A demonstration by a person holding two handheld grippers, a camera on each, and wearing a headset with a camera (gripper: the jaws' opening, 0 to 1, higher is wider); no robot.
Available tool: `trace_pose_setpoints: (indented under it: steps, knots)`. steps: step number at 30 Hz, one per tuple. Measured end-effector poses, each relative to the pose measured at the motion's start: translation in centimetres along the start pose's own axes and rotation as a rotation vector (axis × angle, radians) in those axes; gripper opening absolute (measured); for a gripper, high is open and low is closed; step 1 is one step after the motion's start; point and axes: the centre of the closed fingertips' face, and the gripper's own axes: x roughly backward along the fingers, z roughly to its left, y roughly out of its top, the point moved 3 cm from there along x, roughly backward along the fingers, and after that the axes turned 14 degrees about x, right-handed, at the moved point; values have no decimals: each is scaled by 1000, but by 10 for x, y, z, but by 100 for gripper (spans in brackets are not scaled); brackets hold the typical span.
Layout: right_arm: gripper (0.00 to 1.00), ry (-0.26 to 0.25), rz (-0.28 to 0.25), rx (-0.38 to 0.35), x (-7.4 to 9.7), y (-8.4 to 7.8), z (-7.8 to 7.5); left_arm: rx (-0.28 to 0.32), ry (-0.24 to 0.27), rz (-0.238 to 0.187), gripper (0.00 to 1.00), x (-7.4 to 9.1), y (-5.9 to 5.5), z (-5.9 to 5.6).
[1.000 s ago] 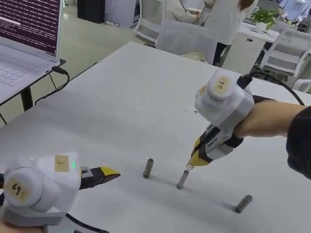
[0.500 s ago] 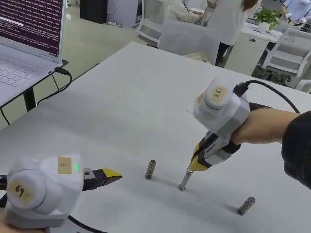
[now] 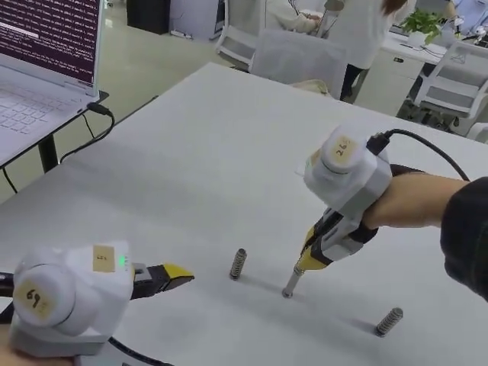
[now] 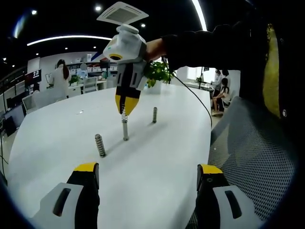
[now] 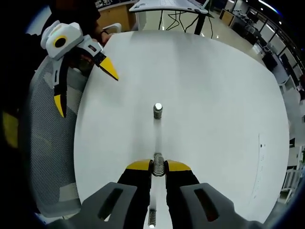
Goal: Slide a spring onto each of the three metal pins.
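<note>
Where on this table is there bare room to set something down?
The far half of the table, beyond the pins, is bare; so is the patch between the left tongs and the nearest sprung pin. Crowded at the middle pin, where the right tongs hold a spring.

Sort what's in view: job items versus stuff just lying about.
Job:
- right gripper, shut on a spring
- middle pin under it
- first sprung pin
- second sprung pin
- left gripper, open

Lying about:
- laptop
- office chairs
- potted plant
</note>
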Motion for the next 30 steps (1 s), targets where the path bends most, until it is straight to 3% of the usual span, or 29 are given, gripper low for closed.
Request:
trace_pose_setpoints:
  steps: [30]
  knots:
    - [8,28,29,-14,-29,-7,2,6,2,7,79,0,-1,2]
